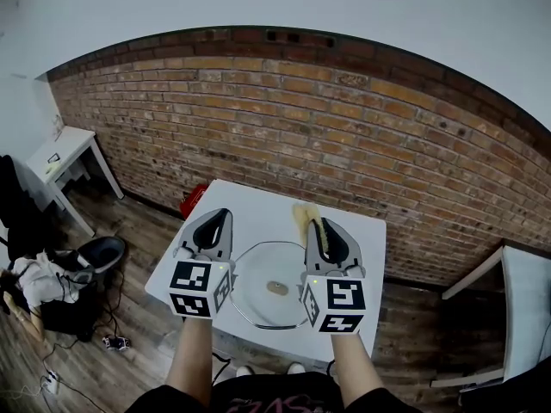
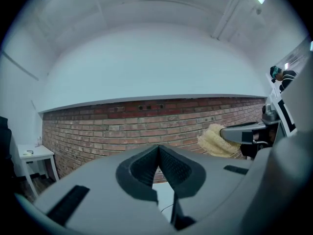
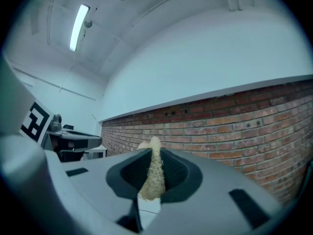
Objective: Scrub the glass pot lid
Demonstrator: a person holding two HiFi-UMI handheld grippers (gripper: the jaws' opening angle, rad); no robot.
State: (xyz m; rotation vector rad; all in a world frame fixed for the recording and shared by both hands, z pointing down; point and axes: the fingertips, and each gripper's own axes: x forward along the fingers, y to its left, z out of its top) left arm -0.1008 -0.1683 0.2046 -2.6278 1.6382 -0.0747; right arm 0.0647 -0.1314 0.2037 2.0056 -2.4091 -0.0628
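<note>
A square white bench (image 1: 258, 218) with a smooth matte top sits in the lower middle of the head view, against a rough red-brown brick wall (image 1: 344, 119) and above a dark wooden plank floor (image 1: 138, 222).

One round, clear glass pot lid (image 1: 258, 274) lies flat on the bench near its front edge. It has a thin metal rim and a single small, pale knob (image 1: 277, 288) at its centre.

In the frame, the lid shows between the two grey plastic grippers, one to each side. Each gripper carries one cube with black-and-white square markers, two cubes in all.

The left gripper (image 1: 218, 216) is at the lid's left. In the left gripper view its two dark, ribbed fingers (image 2: 142, 168) are clenched together with nothing between them (only a sliver of bench shows below).

The right gripper (image 1: 325, 224) is at the lid's right. Its two fingers (image 3: 178, 173) are clamped on one pale yellow, coarse, fibrous scrubbing pad (image 3: 154, 175).

The pad is squeezed thin between the fingers and bulges out beyond their tips. The same pad appears as a fluffy yellow lump at the right of the left gripper view (image 2: 215, 140) and just above the right gripper in the head view (image 1: 306, 216).

One red object (image 1: 193, 200) sits on the floor by the bench's upper left corner; its shape is unclear.
</note>
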